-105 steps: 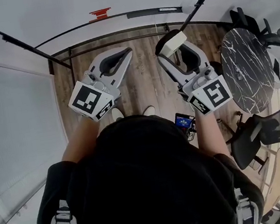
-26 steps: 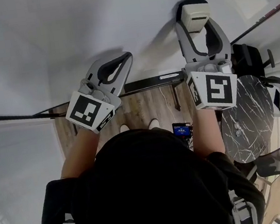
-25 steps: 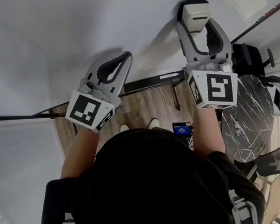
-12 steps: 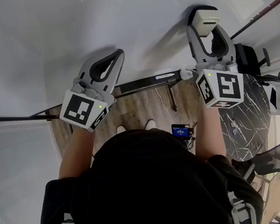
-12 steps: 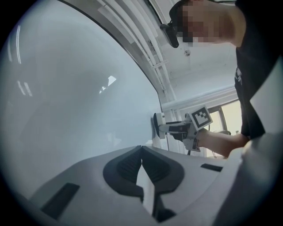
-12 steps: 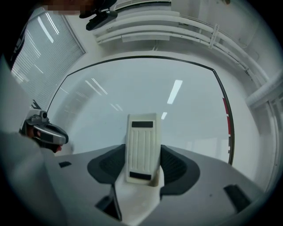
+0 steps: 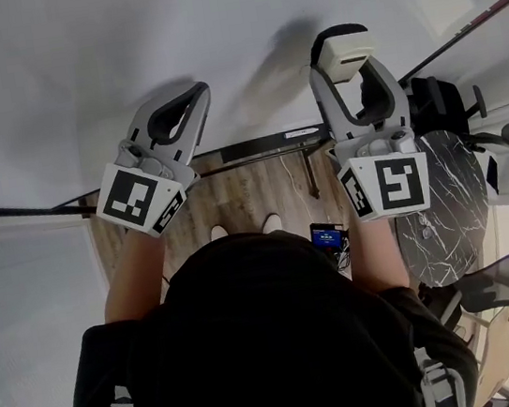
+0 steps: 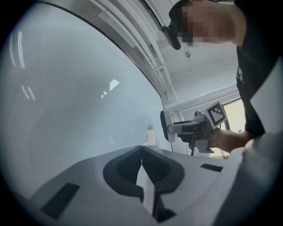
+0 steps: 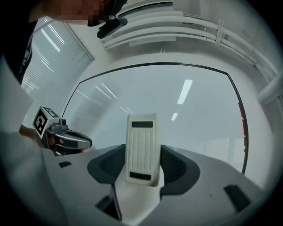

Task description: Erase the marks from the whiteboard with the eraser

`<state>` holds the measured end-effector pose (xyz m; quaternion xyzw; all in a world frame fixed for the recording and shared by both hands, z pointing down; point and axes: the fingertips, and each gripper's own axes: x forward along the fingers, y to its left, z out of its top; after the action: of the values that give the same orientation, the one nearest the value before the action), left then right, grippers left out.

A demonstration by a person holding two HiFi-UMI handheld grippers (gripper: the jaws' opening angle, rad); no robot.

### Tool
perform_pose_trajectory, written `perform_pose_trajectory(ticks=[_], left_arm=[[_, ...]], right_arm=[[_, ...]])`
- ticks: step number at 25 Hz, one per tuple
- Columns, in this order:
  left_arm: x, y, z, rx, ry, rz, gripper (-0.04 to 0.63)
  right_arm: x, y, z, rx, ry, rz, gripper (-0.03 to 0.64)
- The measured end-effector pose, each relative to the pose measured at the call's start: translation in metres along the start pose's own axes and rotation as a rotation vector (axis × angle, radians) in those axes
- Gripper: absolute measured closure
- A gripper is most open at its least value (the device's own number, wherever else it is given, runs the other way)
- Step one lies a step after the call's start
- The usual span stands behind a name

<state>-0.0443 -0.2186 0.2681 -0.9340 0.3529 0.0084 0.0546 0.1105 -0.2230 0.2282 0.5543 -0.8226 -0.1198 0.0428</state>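
Observation:
The whiteboard point(image 7: 118, 48) fills the upper head view, and I see no marks on it. A cream eraser point(image 7: 337, 43) with a ribbed back sits between the jaws of my right gripper point(image 7: 344, 63), held up at the board. In the right gripper view the eraser point(image 9: 141, 141) stands upright in the right gripper point(image 9: 141, 152). Whether its pad touches the board I cannot tell. My left gripper point(image 7: 198, 92) is shut and empty, to the left at about the same height. In the left gripper view the left gripper point(image 8: 141, 148) has its jaws together, facing the whiteboard point(image 8: 79, 101).
The board's tray ledge point(image 7: 269, 143) runs below the grippers. Beneath it lie a wooden floor point(image 7: 234, 196), a black marble round table point(image 7: 445, 207) and an office chair point(image 7: 484, 282) at the right. A red strip point(image 9: 241, 118) sits on the board's right frame.
My right gripper has carried the eraser to the left and slightly down along the board. The left gripper has drifted a little left and up, still shut.

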Motion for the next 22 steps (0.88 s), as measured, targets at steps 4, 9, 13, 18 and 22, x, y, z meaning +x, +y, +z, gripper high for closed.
perform_pose_trajectory(ticks=[4, 9, 13, 18, 22], left_arm=[[-0.010, 0.006, 0.002, -0.001, -0.005, -0.001, 0.591], [-0.025, 0.017, 0.001, -0.003, -0.015, 0.006, 0.591], [-0.029, 0.027, 0.012, -0.001, -0.017, 0.011, 0.591], [-0.034, 0.030, 0.004, -0.006, -0.014, 0.023, 0.591], [-0.030, 0.028, -0.001, -0.010, -0.011, 0.022, 0.591]], right_arm=[[0.010, 0.031, 0.008, -0.016, -0.004, 0.046, 0.373], [0.027, 0.057, 0.014, -0.041, -0.012, 0.067, 0.373], [0.047, 0.055, 0.028, -0.054, -0.025, 0.051, 0.373], [0.063, 0.052, 0.028, -0.080, -0.028, 0.026, 0.373], [0.065, 0.049, 0.025, -0.092, -0.042, 0.021, 0.373]])
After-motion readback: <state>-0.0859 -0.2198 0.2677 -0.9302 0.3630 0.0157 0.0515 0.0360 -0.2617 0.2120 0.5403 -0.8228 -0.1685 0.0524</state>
